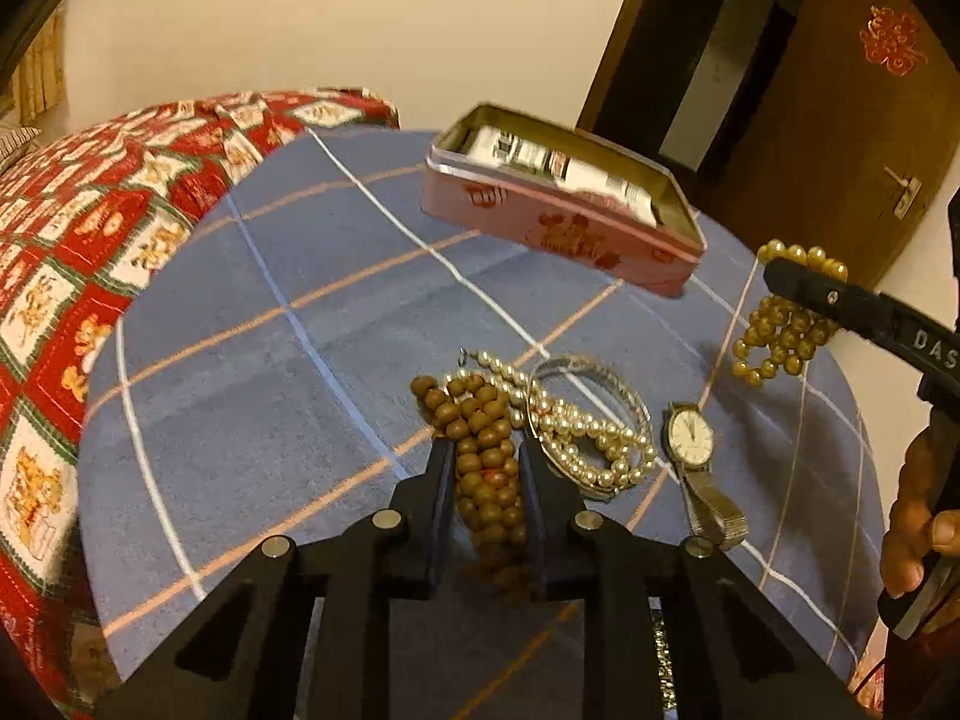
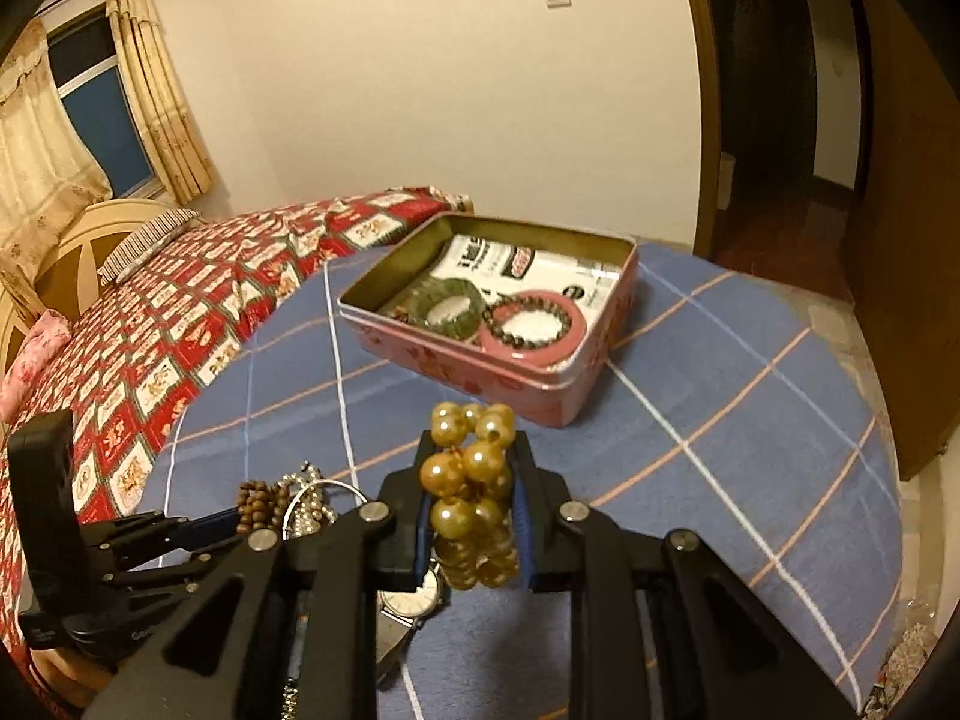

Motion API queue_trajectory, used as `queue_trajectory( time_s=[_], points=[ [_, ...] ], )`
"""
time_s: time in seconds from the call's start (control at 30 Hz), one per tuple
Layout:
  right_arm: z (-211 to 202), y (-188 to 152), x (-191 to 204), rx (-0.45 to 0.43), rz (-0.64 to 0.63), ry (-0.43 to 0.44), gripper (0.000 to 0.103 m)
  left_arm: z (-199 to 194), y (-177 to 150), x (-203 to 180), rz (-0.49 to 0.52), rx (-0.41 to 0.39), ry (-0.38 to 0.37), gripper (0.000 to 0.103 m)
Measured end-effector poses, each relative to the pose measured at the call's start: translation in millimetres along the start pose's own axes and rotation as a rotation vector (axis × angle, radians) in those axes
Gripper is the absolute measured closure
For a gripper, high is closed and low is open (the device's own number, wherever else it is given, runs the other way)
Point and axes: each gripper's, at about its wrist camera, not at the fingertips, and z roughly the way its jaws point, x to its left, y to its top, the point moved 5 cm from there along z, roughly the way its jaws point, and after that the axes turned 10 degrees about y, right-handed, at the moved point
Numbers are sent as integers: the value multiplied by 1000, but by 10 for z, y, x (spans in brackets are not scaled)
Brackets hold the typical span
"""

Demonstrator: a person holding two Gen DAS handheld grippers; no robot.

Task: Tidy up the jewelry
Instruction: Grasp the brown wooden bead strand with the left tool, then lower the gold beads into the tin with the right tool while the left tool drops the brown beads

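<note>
The left claw (image 1: 485,450) pinches one string of round brown wooden beads (image 1: 480,420) on the blue checked cloth (image 1: 270,390). The right claw (image 2: 471,450) holds one shiny yellow bead bracelet (image 2: 474,480) up near the pink metal box (image 2: 498,360), which holds two bracelets.

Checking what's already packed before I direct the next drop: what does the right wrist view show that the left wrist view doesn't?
Only the right wrist view shows the tin's contents: a green bracelet and a dark bead bracelet inside a pink ring.

Only the left wrist view shows the pearl necklace clearly.

Both show the pink tin, the left gripper shut on the brown bead bracelet, and the right gripper shut on the amber bead bracelet.
</note>
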Motion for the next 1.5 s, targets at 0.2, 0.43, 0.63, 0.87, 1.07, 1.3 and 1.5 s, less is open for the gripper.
queue_trajectory(
  time_s=[0.2, 0.43, 0.63, 0.87, 1.07, 1.3, 1.5],
  points=[
    [-67, 37, 3, -32, 13, 8, 79, -391, 232, 87, -23, -134, -25, 81],
    [-134, 125, 92, -66, -2, 43, 79, -573, 537, -56, 3, -241, -50, 81],
    [-153, 308, 127, -92, -24, 31, 79, -569, 770, -207, 30, -278, -82, 81],
    [-133, 595, 98, -136, -43, 9, 79, -520, 1108, -340, 45, -340, -94, 81],
    [-66, 844, 80, -170, -56, -1, 79, -425, 1309, -435, 61, -366, -94, 81],
    [104, 1036, -32, -180, -40, -8, 79, -220, 1545, -495, 60, -363, -93, 81],
    [316, 1125, -199, -155, -11, -19, 79, 14, 1668, -527, 52, -339, -102, 81]
  ],
)
